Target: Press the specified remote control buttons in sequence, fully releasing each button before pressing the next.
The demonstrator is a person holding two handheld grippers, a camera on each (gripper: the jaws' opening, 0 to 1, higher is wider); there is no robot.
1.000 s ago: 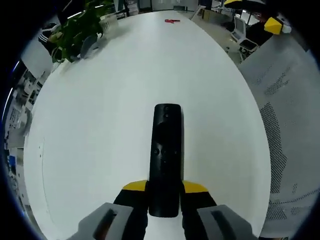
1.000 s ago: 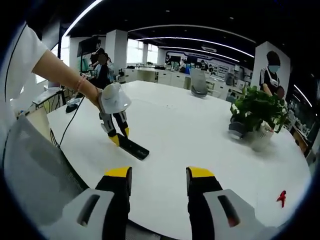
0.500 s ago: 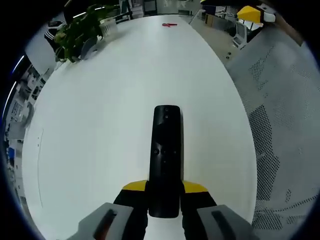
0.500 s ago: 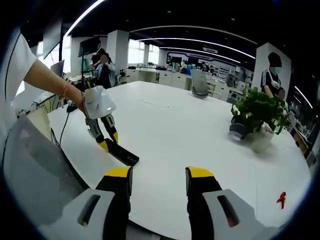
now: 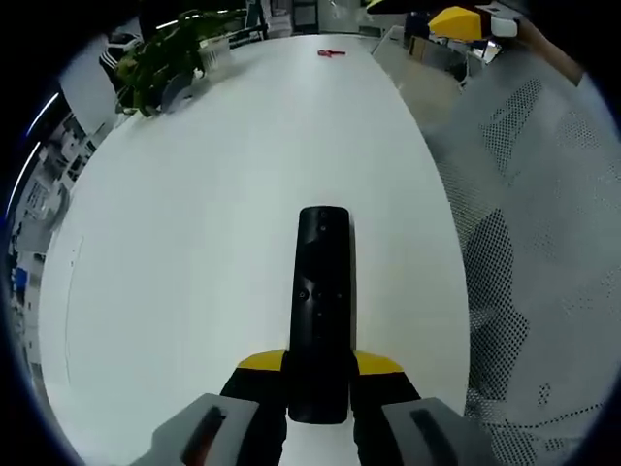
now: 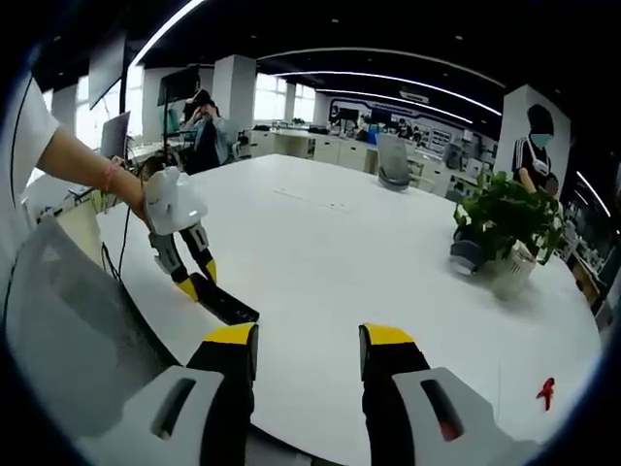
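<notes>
The white oval surface (image 5: 194, 223) filled most of the left gripper view and ran across the right gripper view, where its near edge curved past a mesh chair back (image 6: 68, 340). A second mesh chair (image 5: 543, 243) stood along the surface's right edge in the left gripper view. A potted plant (image 6: 505, 228) sat near the far right edge of the surface in the right gripper view, and appeared at the far left corner in the left gripper view. A person's arm (image 6: 82, 170) reached in over the near left edge. The left gripper (image 5: 319, 374) had its yellow-tipped jaws pinching the near end of the black remote (image 5: 322, 291), which pointed away across the surface close to its near edge; whether the remote rested on the surface or was raised above it could not be told. The right gripper (image 6: 307, 340) was held off the near edge with its jaws spread and nothing between them. A small red object (image 6: 546, 388) lay near the right edge.
</notes>
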